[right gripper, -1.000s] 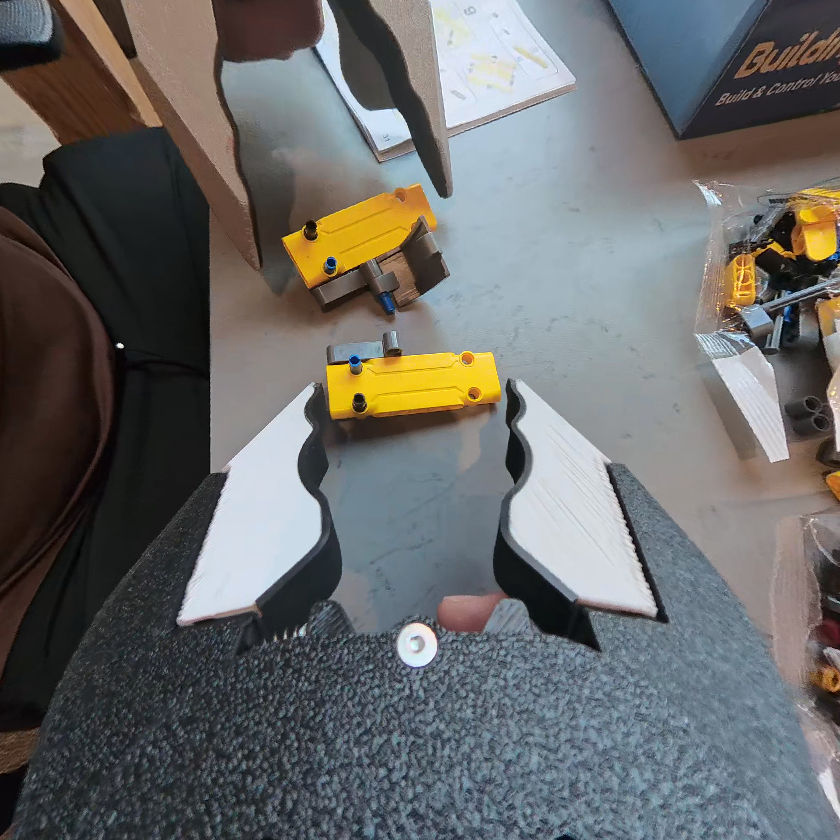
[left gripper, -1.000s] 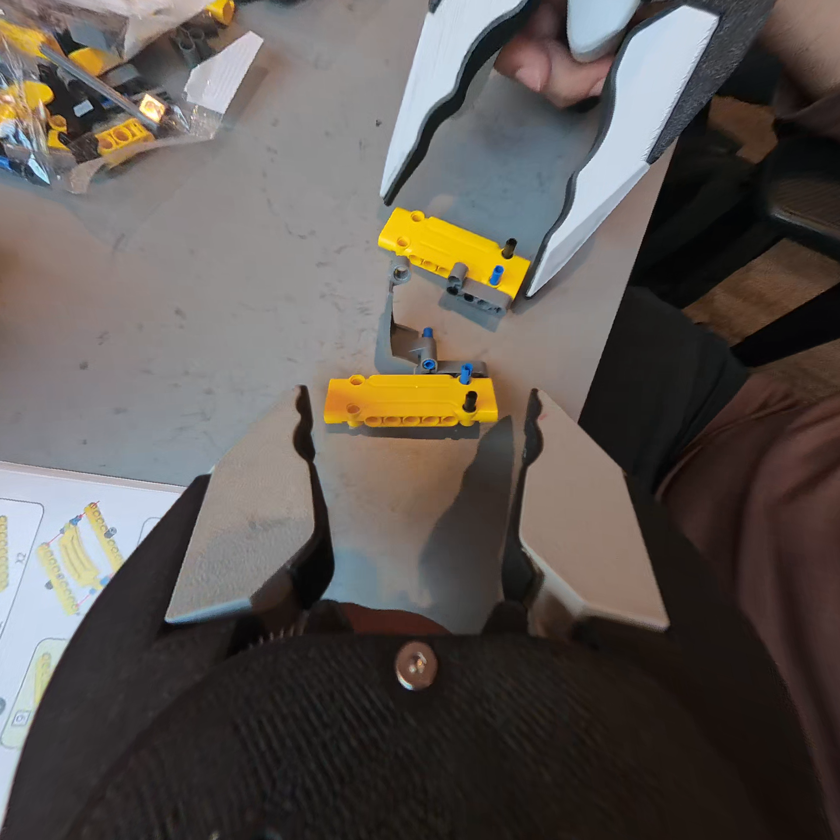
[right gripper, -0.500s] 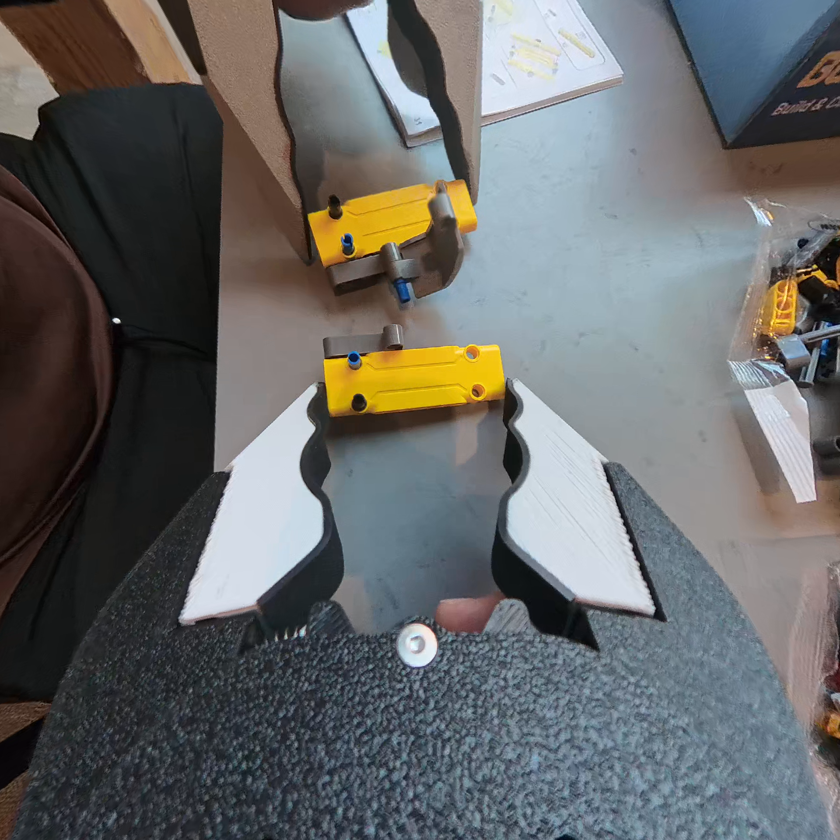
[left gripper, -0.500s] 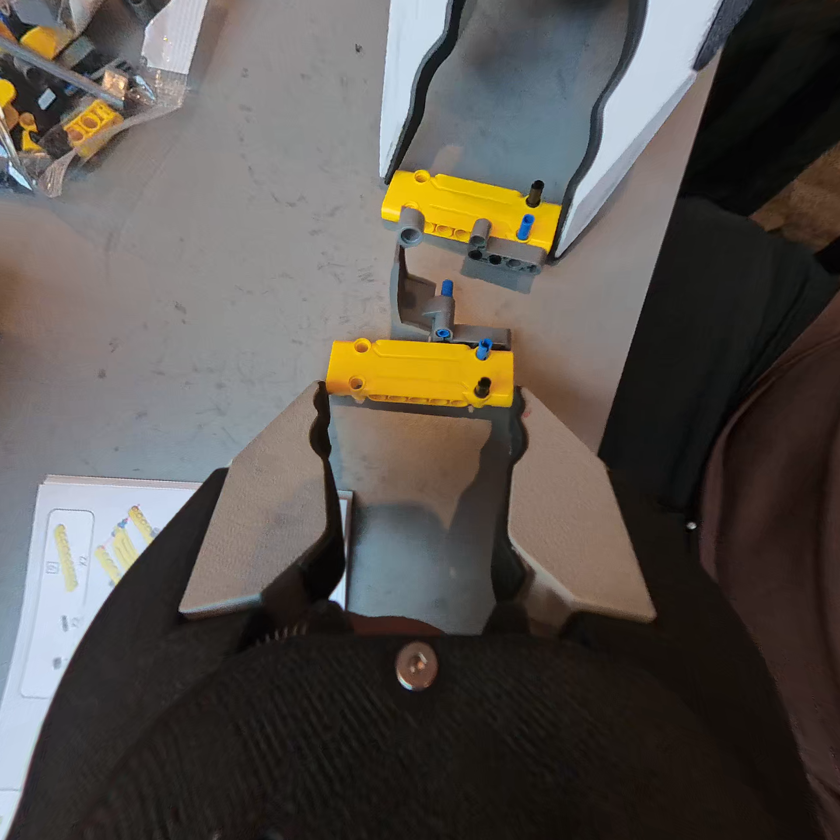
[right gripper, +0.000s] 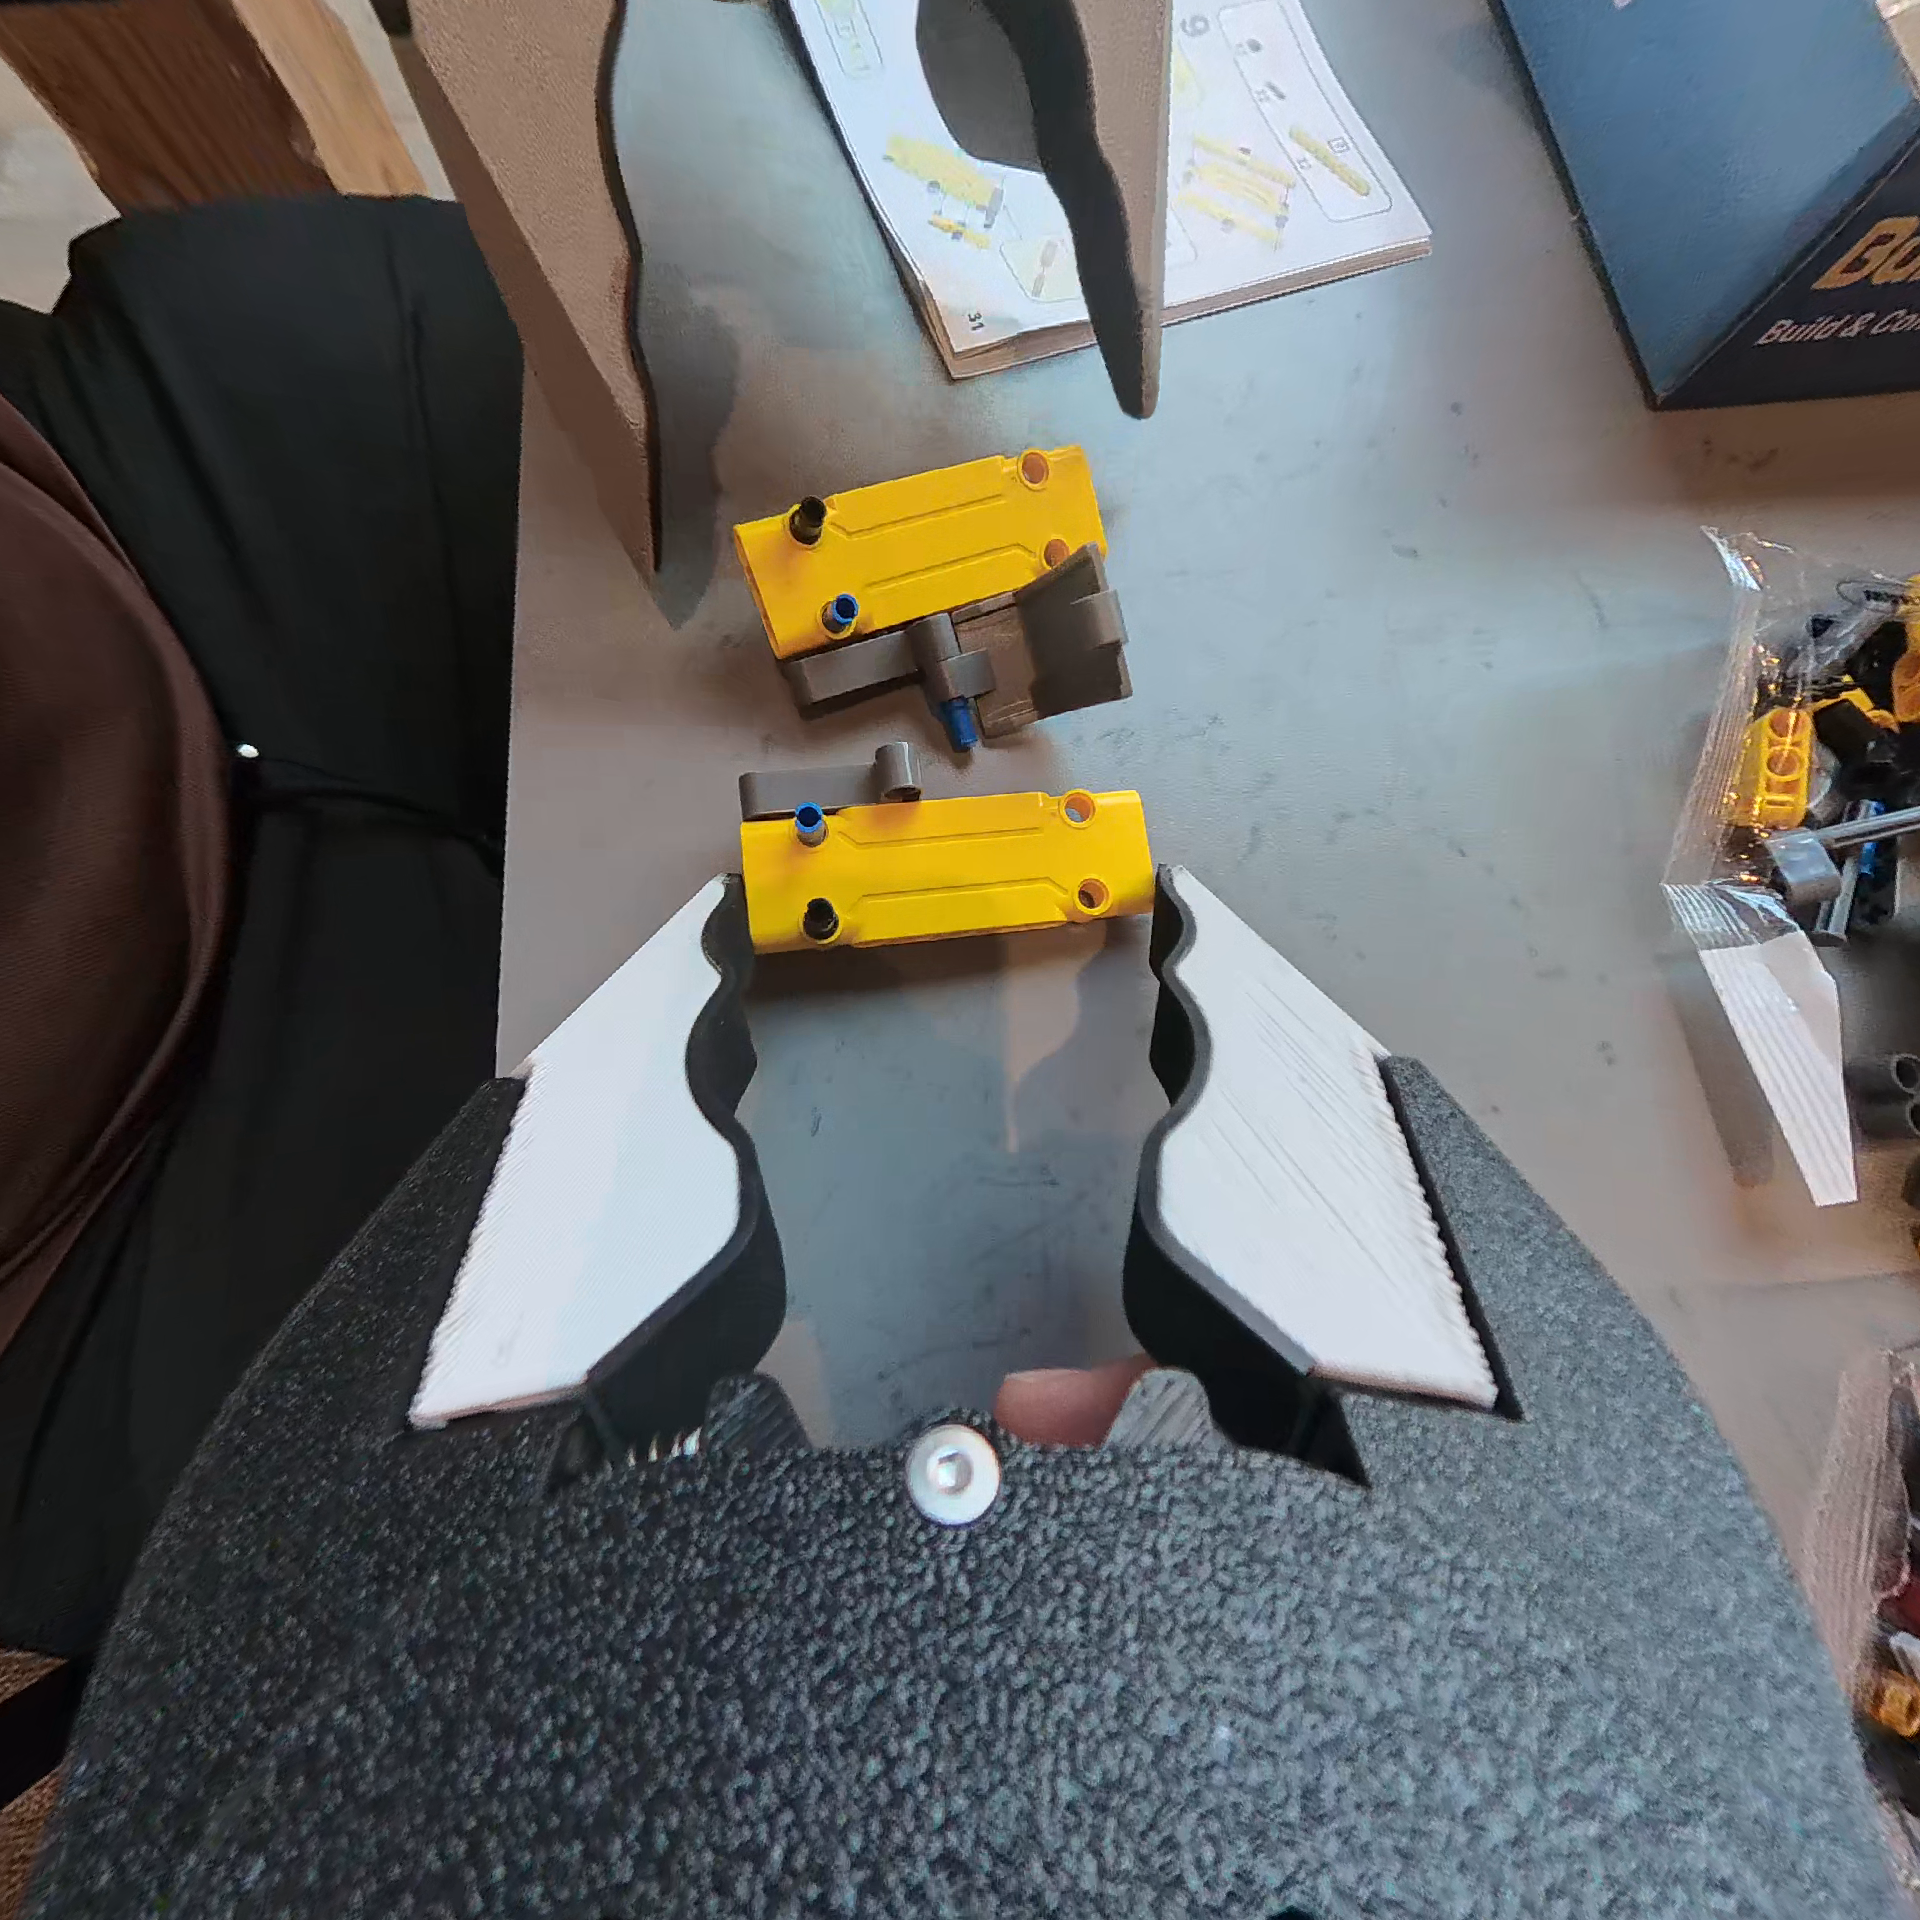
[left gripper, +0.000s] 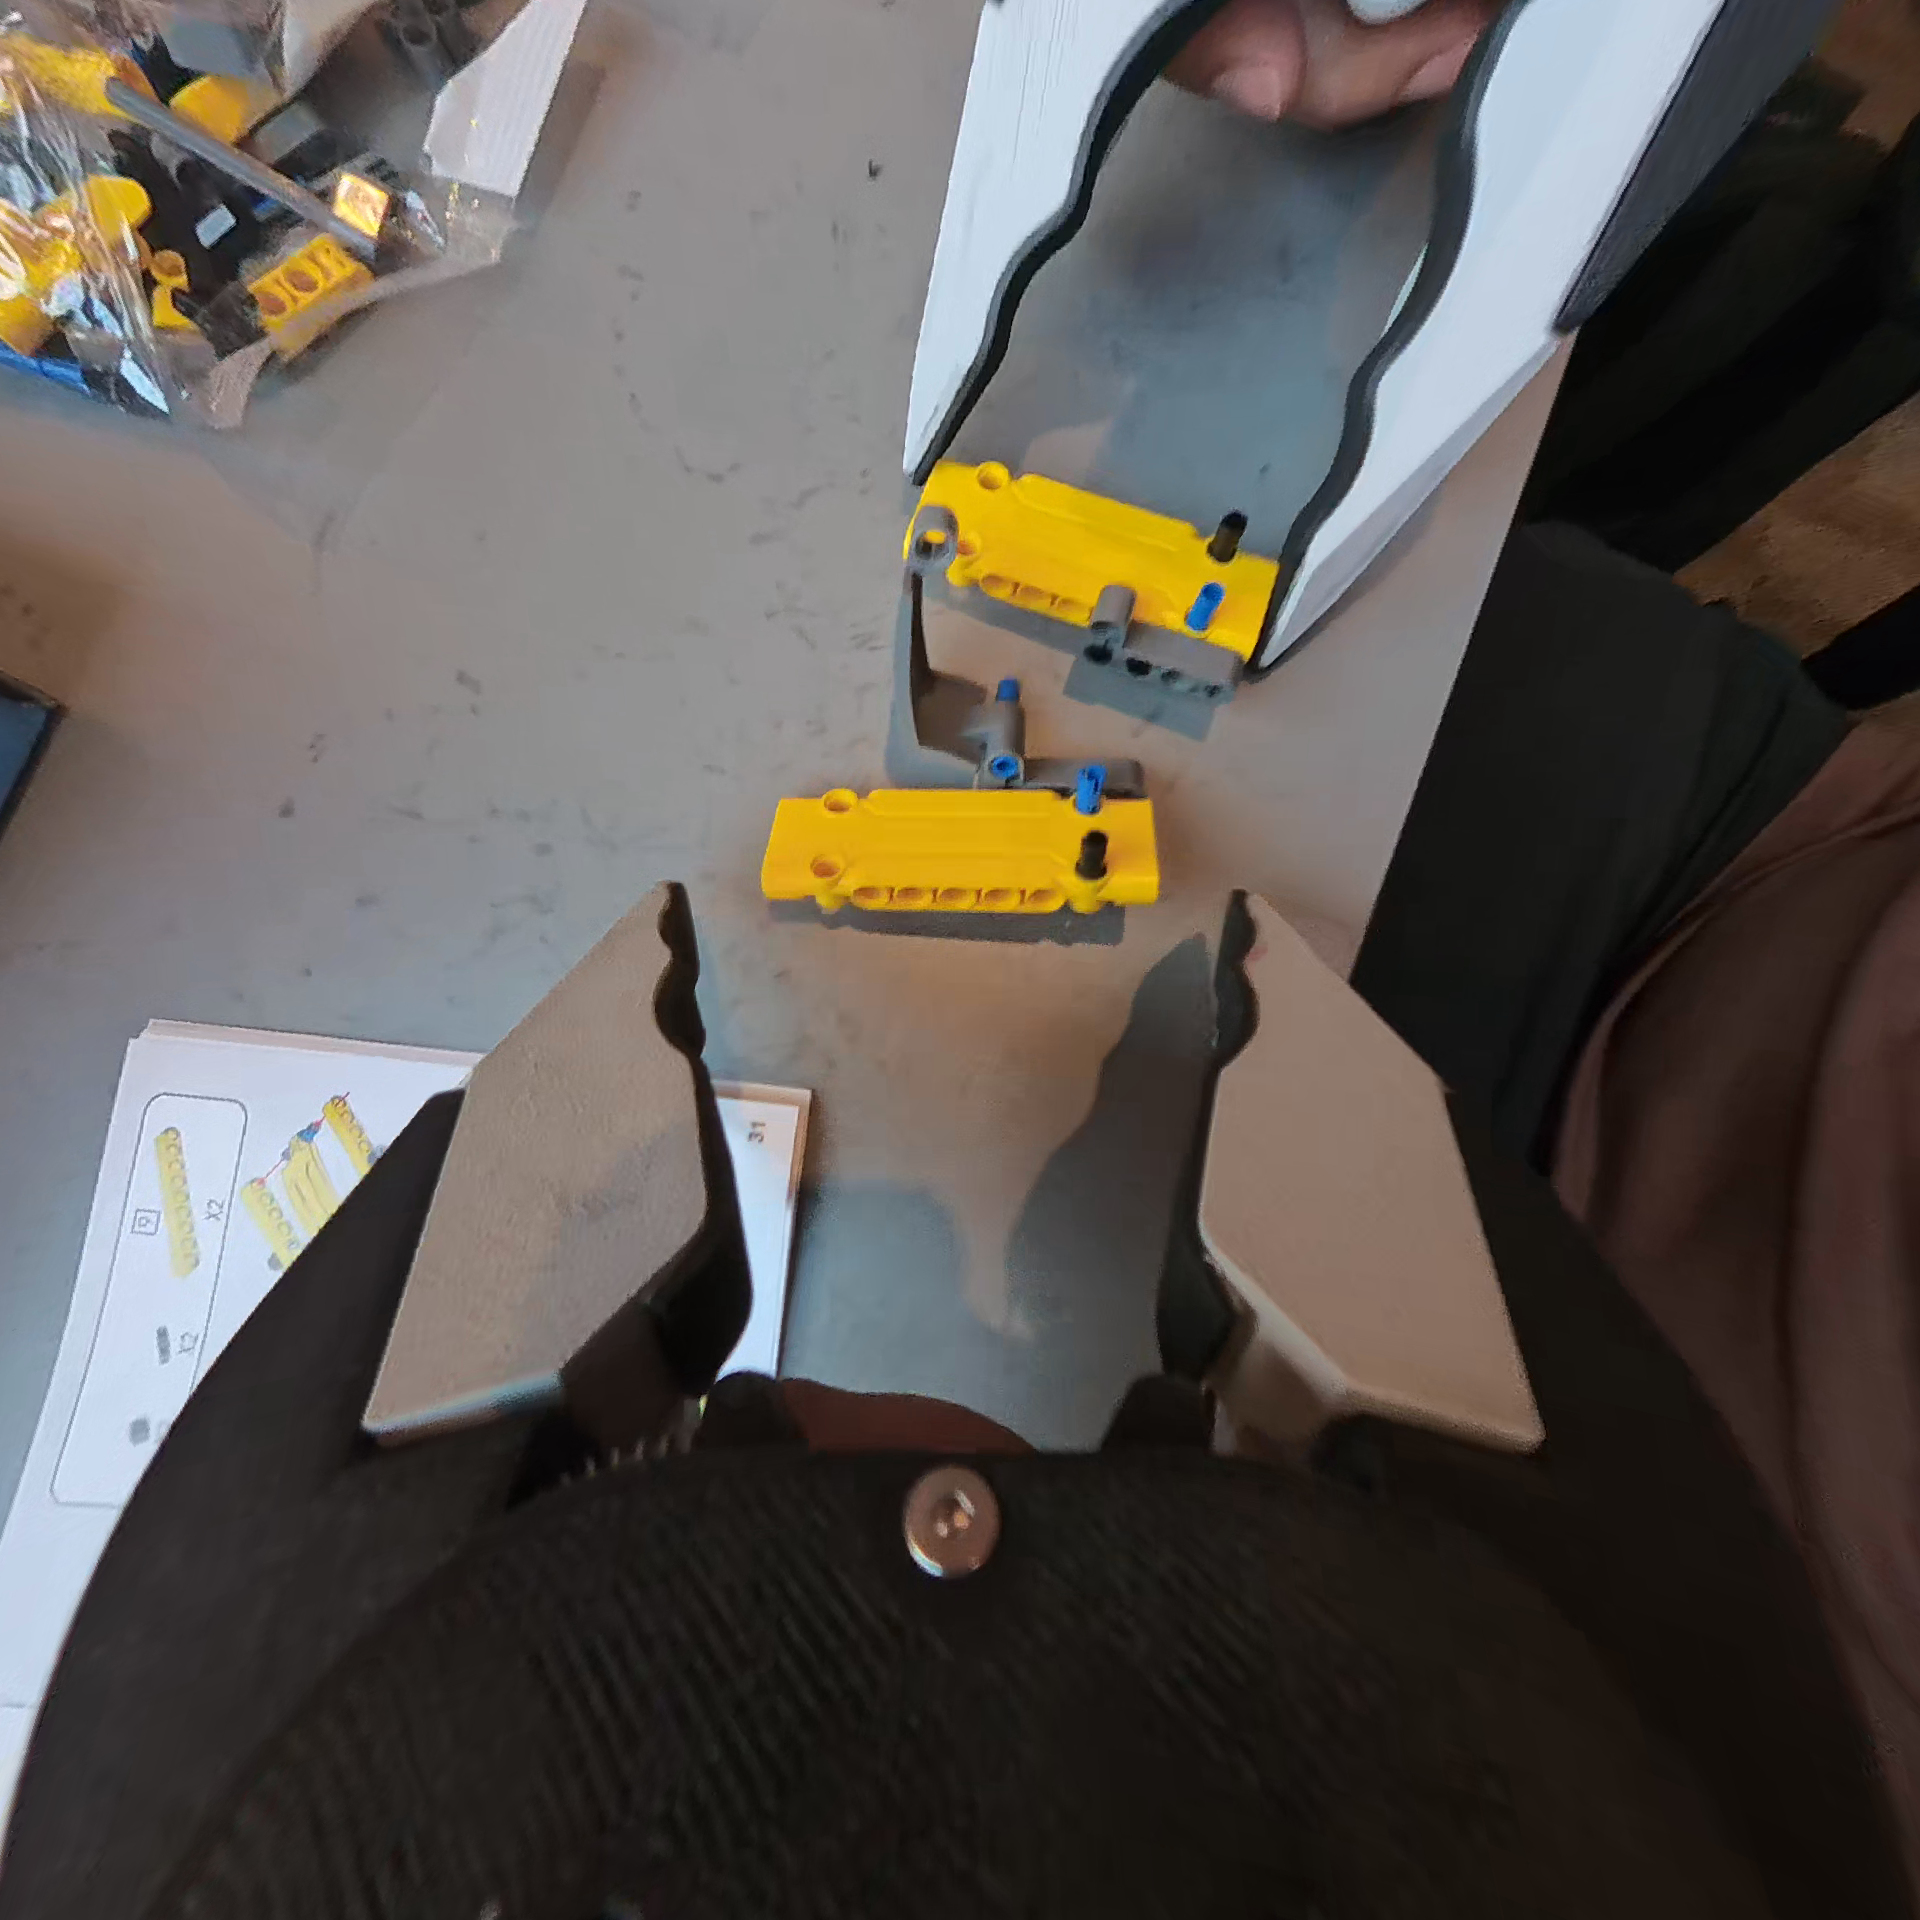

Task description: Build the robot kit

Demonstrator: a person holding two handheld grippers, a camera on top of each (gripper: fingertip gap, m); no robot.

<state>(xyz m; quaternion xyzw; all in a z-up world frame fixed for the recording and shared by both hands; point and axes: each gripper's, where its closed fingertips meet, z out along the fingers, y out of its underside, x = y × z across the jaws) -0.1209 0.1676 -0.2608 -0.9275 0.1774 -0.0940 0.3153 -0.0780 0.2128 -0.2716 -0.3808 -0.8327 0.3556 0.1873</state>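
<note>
A: Since half a second ago the left gripper (left gripper: 951, 914) has backed off; its tan fingertips no longer flank the nearer yellow panel (left gripper: 961, 857), which now lies just ahead of the wide-open jaws, untouched.

B: And the right gripper (right gripper: 940, 894)?

A: Its jaws are spread too, white fingertips (right gripper: 1179, 914) bracketing the ends of the other yellow panel (right gripper: 945, 868), close to touching, with no squeeze visible.

B: Beyond those tips?

A: Grey connector pieces (left gripper: 961, 727) with blue pins sit between the two panels on the grey table (left gripper: 520, 675). An instruction booklet (left gripper: 156, 1226) lies under the left gripper's left finger; farther out, left of its jaws, a clear bag of parts (left gripper: 156, 208). A dark blue box (right gripper: 1714, 156) stands far right of the right gripper's jaws.
</note>
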